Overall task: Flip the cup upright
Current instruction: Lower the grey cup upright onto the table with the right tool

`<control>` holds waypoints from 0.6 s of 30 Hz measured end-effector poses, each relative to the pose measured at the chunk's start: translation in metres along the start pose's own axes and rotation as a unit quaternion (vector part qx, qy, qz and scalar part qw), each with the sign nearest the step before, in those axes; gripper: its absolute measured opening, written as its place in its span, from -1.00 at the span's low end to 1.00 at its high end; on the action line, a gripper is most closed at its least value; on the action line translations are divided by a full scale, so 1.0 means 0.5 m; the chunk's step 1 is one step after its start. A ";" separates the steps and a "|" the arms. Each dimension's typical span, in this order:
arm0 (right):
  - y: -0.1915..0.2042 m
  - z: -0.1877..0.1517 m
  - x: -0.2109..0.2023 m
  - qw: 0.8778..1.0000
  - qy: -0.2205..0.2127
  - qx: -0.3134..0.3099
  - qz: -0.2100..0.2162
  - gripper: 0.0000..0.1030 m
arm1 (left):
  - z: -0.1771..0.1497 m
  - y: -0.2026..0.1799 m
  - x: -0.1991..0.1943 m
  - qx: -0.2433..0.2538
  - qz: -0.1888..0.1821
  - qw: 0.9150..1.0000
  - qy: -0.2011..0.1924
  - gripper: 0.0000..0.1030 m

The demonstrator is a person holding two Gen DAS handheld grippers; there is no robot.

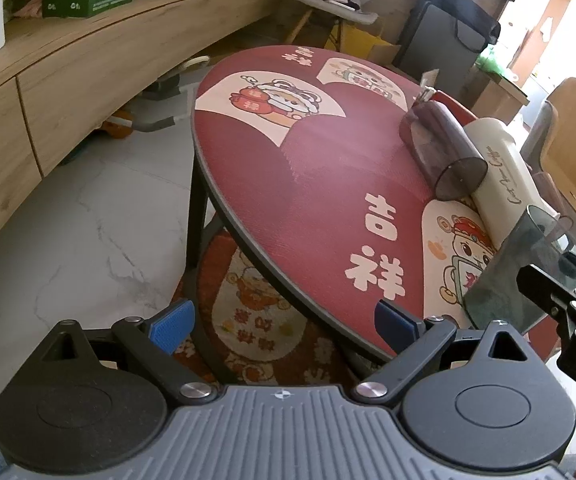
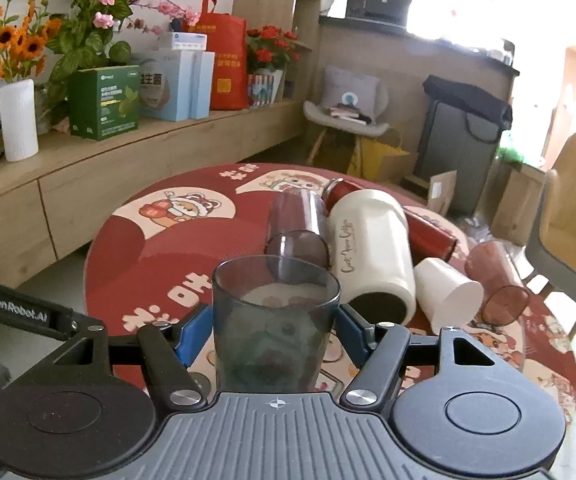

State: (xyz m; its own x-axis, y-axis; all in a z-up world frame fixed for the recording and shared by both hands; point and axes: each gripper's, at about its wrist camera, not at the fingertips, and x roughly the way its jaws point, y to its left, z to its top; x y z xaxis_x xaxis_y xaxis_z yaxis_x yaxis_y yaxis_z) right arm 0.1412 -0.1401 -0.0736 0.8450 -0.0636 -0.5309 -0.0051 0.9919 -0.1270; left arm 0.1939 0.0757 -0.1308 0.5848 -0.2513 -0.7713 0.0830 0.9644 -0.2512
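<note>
My right gripper (image 2: 274, 332) is shut on a smoky grey see-through cup (image 2: 274, 320), held upright with its mouth up, over the near edge of the round red table (image 2: 136, 272). The same cup (image 1: 528, 268) shows at the right edge of the left wrist view, tilted by the fisheye. My left gripper (image 1: 284, 322) is open and empty, off the table's near left edge, over the floor.
Lying on their sides on the table: a dark purple tumbler (image 2: 298, 228), a white cylinder mug (image 2: 372, 256), a red bottle (image 2: 428, 228), a white cup (image 2: 446, 294) and a reddish tumbler (image 2: 496, 280). A wooden sideboard (image 2: 68, 184) stands left, a chair (image 2: 568, 216) right.
</note>
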 end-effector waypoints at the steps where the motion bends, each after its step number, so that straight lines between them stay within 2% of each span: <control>1: -0.003 -0.004 -0.003 1.000 -0.002 0.006 0.000 0.25 | 0.000 0.000 0.001 0.002 0.000 1.000 0.001 0.90; 10: -0.010 -0.025 -0.003 0.999 0.012 0.032 -0.007 0.24 | -0.006 -0.011 -0.001 0.015 -0.006 1.000 -0.002 0.90; 13: -0.012 -0.025 -0.011 0.999 0.015 0.037 -0.004 0.48 | -0.009 -0.025 -0.017 0.027 -0.001 0.999 -0.018 0.90; 15: -0.017 -0.027 -0.019 0.999 0.019 0.044 -0.005 0.76 | -0.013 -0.035 -0.033 0.035 0.003 0.999 -0.031 0.90; 18: -0.029 -0.033 -0.029 0.998 0.038 0.059 -0.011 0.77 | -0.028 -0.062 -0.065 0.059 0.014 0.997 -0.047 0.90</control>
State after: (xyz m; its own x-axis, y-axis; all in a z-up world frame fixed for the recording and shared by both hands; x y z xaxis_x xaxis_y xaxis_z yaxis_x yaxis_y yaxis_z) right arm 0.1201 -0.1554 -0.0779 0.8018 -0.0888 -0.5910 0.0791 0.9960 -0.0424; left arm 0.1610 0.0529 -0.1061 0.6610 -0.2212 -0.7170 0.1576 0.9752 -0.1556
